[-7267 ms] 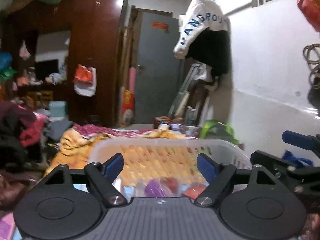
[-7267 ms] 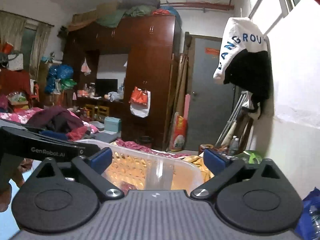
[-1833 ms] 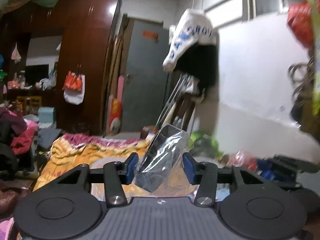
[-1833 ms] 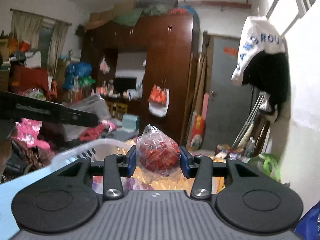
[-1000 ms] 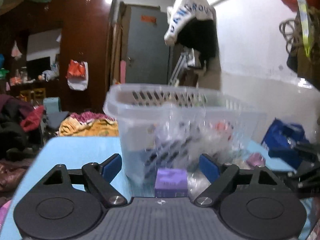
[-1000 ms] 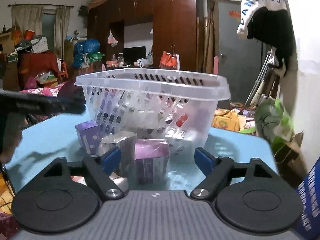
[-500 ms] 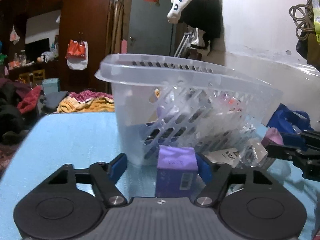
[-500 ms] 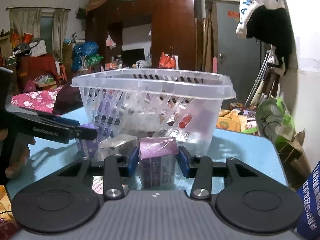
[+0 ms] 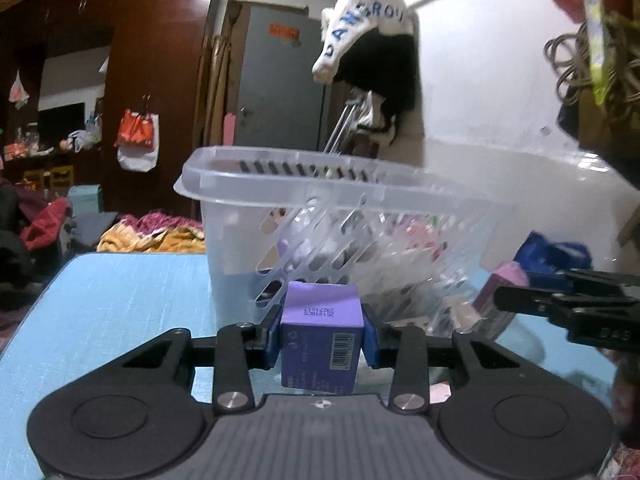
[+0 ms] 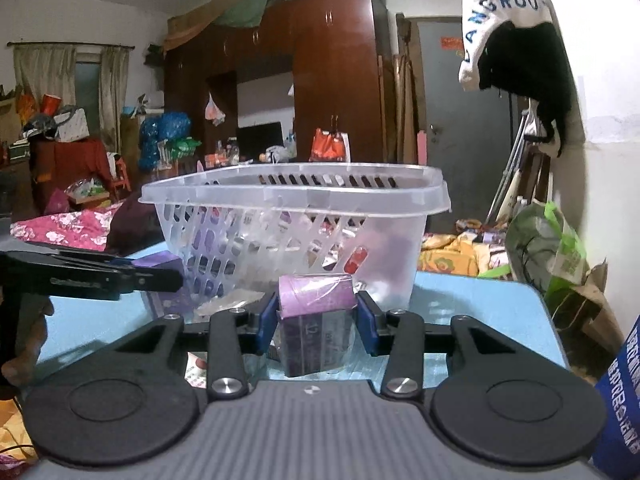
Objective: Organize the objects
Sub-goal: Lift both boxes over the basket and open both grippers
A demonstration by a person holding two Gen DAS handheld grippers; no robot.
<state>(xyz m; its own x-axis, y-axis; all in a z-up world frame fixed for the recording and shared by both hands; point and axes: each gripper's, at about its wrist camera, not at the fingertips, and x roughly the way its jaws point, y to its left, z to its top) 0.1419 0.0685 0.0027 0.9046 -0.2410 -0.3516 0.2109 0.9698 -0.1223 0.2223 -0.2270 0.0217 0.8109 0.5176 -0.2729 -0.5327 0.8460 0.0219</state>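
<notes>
Left claw (image 9: 322, 339) just closed, pinching upright purple box (image 9: 320, 340); right claw (image 10: 317, 322) pinching upright wrapped box (image 10: 314, 322)

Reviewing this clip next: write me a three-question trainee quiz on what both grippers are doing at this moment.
1. True or false: the left gripper is shut on a purple box.
2. What does the right gripper hold? A) red bag B) wrapped purple box C) nothing
3. What stands just beyond both boxes on the blue table?

Key: 1 true. 2 B. 3 the clear plastic basket; other packets already lie inside it.
</notes>
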